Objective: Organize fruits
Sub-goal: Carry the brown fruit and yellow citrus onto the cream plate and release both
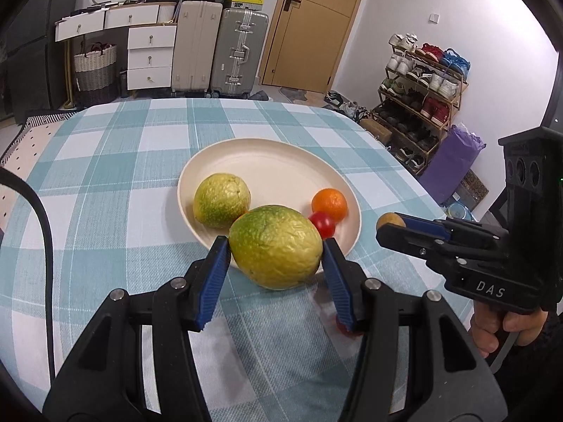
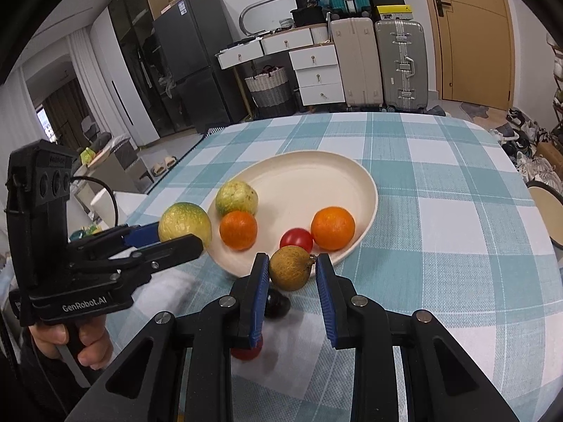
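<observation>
My left gripper [image 1: 276, 246] is shut on a large green-yellow citrus [image 1: 275, 246] and holds it over the near rim of the cream plate [image 1: 278, 161]. It shows in the right wrist view [image 2: 184, 227] too. My right gripper [image 2: 292, 267] is shut on a small brown-green fruit [image 2: 291, 268] just in front of the plate [image 2: 316, 176]. On the plate lie a green guava [image 2: 236, 197], two oranges [image 2: 238, 229] [image 2: 332, 228] and a red tomato [image 2: 296, 240].
A dark fruit [image 2: 277, 304] and a red tomato [image 2: 246, 351] lie on the checked tablecloth [image 2: 440, 246] under my right gripper. Suitcases [image 2: 401, 63], drawers and a shoe rack [image 1: 422, 84] stand beyond the table. A round stool [image 2: 545, 211] is at the right.
</observation>
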Demonstrator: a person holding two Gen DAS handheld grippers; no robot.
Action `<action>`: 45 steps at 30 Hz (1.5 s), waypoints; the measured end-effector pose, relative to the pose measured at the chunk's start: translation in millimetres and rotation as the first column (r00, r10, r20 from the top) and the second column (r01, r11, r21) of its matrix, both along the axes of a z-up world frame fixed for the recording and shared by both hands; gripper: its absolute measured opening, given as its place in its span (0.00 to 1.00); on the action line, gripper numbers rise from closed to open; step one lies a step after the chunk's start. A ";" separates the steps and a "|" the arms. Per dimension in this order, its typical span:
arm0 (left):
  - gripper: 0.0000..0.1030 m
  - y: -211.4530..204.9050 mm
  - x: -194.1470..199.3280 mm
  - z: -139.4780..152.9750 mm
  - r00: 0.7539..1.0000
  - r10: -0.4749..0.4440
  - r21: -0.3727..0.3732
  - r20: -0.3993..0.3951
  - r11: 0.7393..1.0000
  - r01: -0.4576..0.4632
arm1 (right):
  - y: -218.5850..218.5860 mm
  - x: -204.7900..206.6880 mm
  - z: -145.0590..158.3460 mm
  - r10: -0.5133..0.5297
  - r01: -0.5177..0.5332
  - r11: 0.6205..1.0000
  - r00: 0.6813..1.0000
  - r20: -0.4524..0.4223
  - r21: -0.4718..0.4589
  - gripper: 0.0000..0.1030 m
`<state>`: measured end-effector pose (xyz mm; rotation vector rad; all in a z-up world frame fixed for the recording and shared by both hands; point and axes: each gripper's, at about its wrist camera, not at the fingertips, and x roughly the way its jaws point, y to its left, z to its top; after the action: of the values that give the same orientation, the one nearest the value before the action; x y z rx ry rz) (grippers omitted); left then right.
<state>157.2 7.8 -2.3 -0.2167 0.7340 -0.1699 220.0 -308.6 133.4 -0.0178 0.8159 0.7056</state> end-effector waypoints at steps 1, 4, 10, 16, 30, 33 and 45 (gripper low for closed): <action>0.49 -0.9 3.4 0.4 1.000 -0.001 0.001 0.000 1.000 0.001 | 0.5 1.6 0.6 -0.004 0.004 1.000 1.000 0.004 -0.002 0.27; 0.49 -4.0 13.6 1.7 1.000 -0.003 0.011 0.003 1.000 0.003 | 2.3 9.6 2.2 -0.015 0.015 1.000 1.000 0.009 0.000 0.27; 0.49 -11.1 36.8 4.4 1.000 -0.002 0.036 0.009 0.999 0.002 | 4.8 27.1 3.8 -0.028 0.028 1.000 0.999 0.024 0.007 0.27; 0.49 -17.4 63.8 -1.5 1.000 -0.004 0.048 -0.004 0.999 0.004 | 8.4 49.6 1.2 -0.049 0.049 0.999 0.999 0.020 0.011 0.27; 0.49 -31.5 98.8 -22.8 0.999 -0.025 0.104 -0.040 0.994 0.029 | 19.6 88.0 -18.4 -0.074 0.073 0.997 0.997 -0.025 -0.018 0.27; 0.49 -34.9 100.4 -25.7 0.999 -0.028 0.127 -0.042 0.991 0.033 | 22.4 91.9 -21.4 -0.073 0.072 0.997 0.997 -0.026 -0.026 0.27; 0.49 -32.1 99.7 -28.1 0.998 -0.035 0.106 -0.047 0.994 0.040 | 19.6 99.7 -28.9 -0.077 0.076 0.997 0.995 -0.070 -0.020 0.28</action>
<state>256.9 -24.3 -30.4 -0.1048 0.7902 -0.1610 319.7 -289.0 104.6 0.0230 0.8865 0.6294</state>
